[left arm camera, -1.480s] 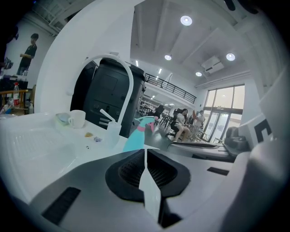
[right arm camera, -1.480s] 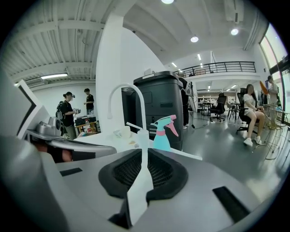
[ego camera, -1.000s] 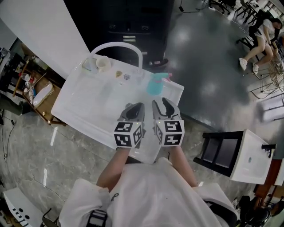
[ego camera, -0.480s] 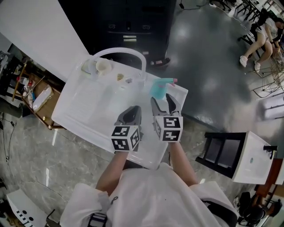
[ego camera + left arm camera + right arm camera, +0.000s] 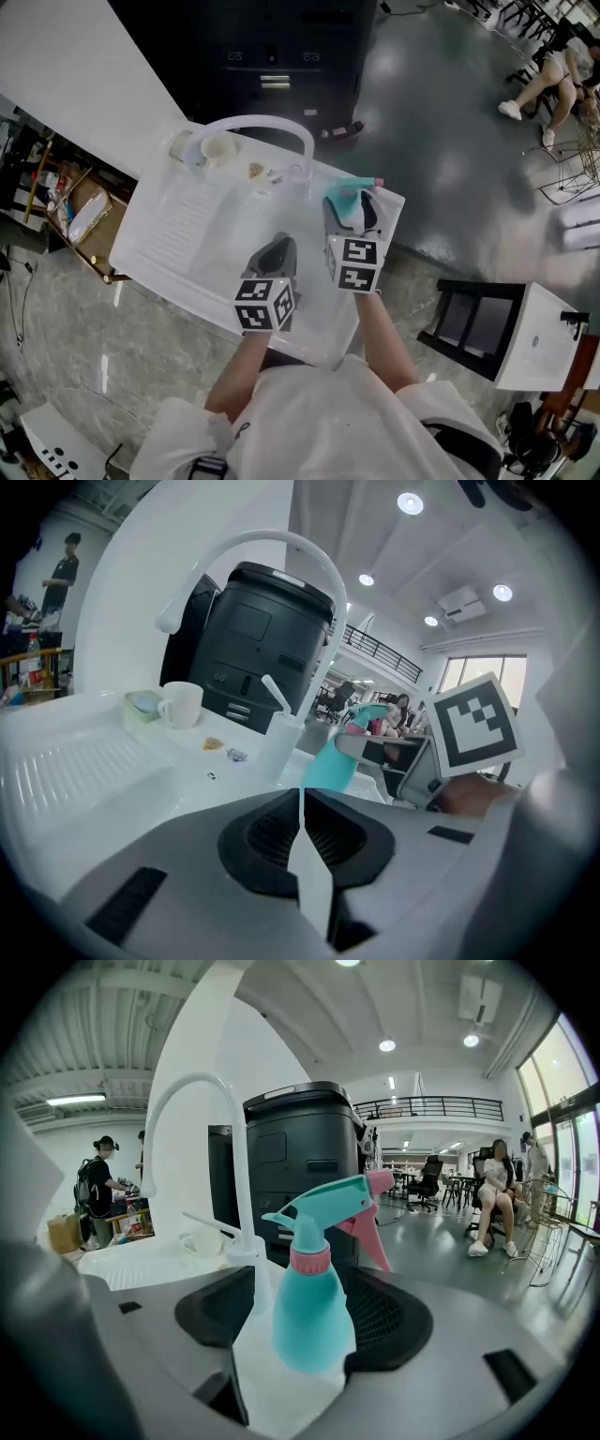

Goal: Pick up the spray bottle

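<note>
One teal spray bottle (image 5: 309,1326) (pink collar) between right gripper (image 5: 352,210) fingers, just opening — left gripper (image 5: 302,803) closed.

I am looking at a big open office hall. The gray floor (image 5: 450,112) is shiny. Round lights (image 5: 386,1045) sit in the high ceiling, and there are tall windows (image 5: 574,1129). Office chairs (image 5: 431,1180) stand far back, near a sitting person (image 5: 495,1194). A white sink (image 5: 178,225) with a bent tap (image 5: 253,119) stands close to me, in front of a big black machine (image 5: 300,1166).
</note>
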`<state>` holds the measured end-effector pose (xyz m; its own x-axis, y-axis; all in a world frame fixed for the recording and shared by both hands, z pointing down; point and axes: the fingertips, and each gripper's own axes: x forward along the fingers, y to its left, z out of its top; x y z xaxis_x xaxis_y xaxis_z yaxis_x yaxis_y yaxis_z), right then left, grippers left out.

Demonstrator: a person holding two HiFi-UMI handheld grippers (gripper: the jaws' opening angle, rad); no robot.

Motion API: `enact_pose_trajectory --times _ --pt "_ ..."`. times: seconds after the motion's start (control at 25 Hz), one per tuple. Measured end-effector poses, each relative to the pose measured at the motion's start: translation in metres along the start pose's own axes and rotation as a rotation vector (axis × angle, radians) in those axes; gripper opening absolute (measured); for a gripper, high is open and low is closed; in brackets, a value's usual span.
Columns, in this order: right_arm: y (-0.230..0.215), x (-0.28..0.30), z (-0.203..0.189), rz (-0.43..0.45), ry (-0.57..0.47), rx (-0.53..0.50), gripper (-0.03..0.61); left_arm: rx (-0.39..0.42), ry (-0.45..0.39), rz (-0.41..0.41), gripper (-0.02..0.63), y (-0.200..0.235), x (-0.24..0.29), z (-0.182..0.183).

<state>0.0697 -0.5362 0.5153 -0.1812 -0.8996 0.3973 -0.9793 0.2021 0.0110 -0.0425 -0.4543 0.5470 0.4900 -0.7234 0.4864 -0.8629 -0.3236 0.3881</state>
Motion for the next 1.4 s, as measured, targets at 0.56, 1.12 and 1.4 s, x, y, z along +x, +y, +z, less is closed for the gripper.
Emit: enact_pose_trajectory --times 0.56,1.12,1.4 --pt "-0.008 0.03 -0.002 -0.049 -0.019 -0.031 0.293 -0.023 0.026 0.019 0.035 0.013 0.008 -0.008" --pt "-0.01 0.05 -0.004 -0.039 0.021 -0.096 0.293 -0.032 0.052 0.039 0.035 0.027 0.014 -0.018" --pt "-0.009 0.052 -0.006 -0.027 0.043 -0.092 0.293 -0.036 0.034 0.025 0.035 0.023 0.016 -0.013"
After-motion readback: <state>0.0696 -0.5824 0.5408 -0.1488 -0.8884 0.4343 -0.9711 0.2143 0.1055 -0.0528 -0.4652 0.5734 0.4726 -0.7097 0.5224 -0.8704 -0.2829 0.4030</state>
